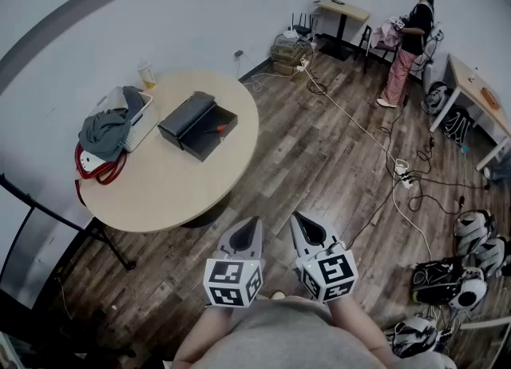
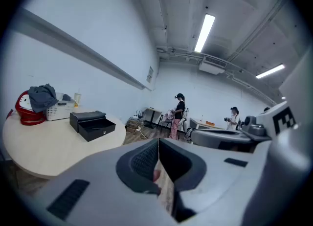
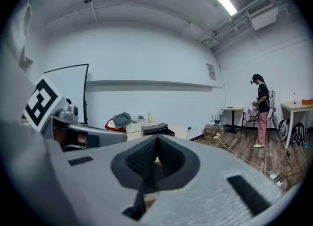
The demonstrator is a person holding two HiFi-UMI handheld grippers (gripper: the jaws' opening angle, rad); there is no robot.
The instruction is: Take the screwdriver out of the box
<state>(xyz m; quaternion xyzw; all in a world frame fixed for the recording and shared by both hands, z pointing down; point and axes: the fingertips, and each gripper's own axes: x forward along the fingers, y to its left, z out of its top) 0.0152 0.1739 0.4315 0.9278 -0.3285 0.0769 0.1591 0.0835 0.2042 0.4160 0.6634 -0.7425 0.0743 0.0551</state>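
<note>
An open black box [image 1: 198, 125] sits on the round wooden table [image 1: 168, 192], its lid tipped back. Inside it lies a red-handled screwdriver [image 1: 214, 128]. Both grippers hang low in the head view, well short of the table and over the wood floor. The left gripper [image 1: 254, 222] and the right gripper [image 1: 295, 217] are side by side, jaws together with nothing between them. In the left gripper view the box [image 2: 92, 124] stands far off to the left beyond the closed left gripper [image 2: 158, 142]. The right gripper view shows the box [image 3: 155, 129] just above the closed right gripper [image 3: 156, 139].
A white basket [image 1: 137, 122] with grey cloth, a red coil [image 1: 96, 169] and a cup [image 1: 148, 76] share the table's far left. A black stand [image 1: 56, 224] leans at the table's left. Cables [image 1: 399, 172] cross the floor; helmets and bags [image 1: 463, 271] lie at right. A person [image 1: 407, 40] stands far back.
</note>
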